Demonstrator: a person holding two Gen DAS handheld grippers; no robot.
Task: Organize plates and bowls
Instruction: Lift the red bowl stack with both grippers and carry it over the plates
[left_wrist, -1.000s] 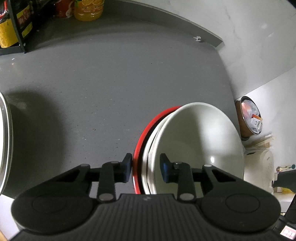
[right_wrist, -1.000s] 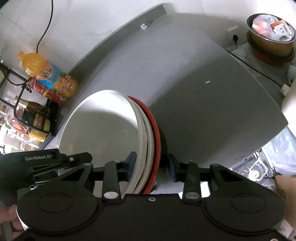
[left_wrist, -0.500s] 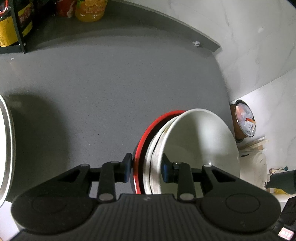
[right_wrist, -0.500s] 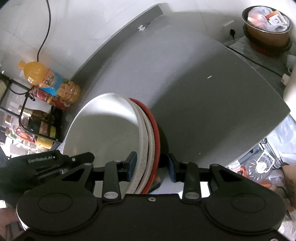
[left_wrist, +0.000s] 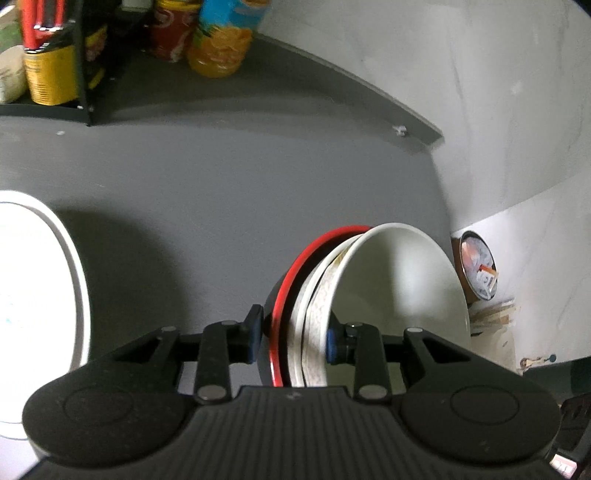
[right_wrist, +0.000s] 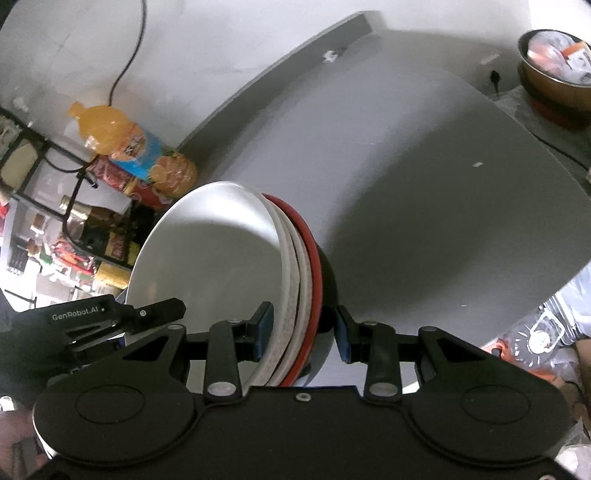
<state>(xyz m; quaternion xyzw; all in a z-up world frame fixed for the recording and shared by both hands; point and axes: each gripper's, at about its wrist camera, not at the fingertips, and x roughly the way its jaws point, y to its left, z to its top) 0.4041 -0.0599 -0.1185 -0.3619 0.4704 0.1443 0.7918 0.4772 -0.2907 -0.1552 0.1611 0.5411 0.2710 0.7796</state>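
A nested stack of bowls hangs tilted above the grey counter (left_wrist: 221, 192): a white bowl (left_wrist: 399, 295) innermost, a speckled white one, and a black bowl with a red rim (left_wrist: 314, 251) outermost. My left gripper (left_wrist: 293, 339) is shut on the stack's near rim, one pad inside the white bowl, the other on the black wall. From the opposite side, my right gripper (right_wrist: 303, 334) clamps the same stack (right_wrist: 214, 251) with its red rim (right_wrist: 314, 258). The left gripper's body (right_wrist: 110, 317) shows at the right wrist view's left edge.
A large white plate (left_wrist: 37, 295) lies at the left of the counter. At the back left stand an orange juice bottle (left_wrist: 221, 40), a red can (left_wrist: 170, 33) and a black rack of bottles (left_wrist: 51, 66). Past the counter's right edge sits a brown bowl of wrappers (right_wrist: 554, 74).
Both grippers have carried the bowl stack toward the back left. The rack and juice bottle look nearer, and more of the white plate shows at the left.
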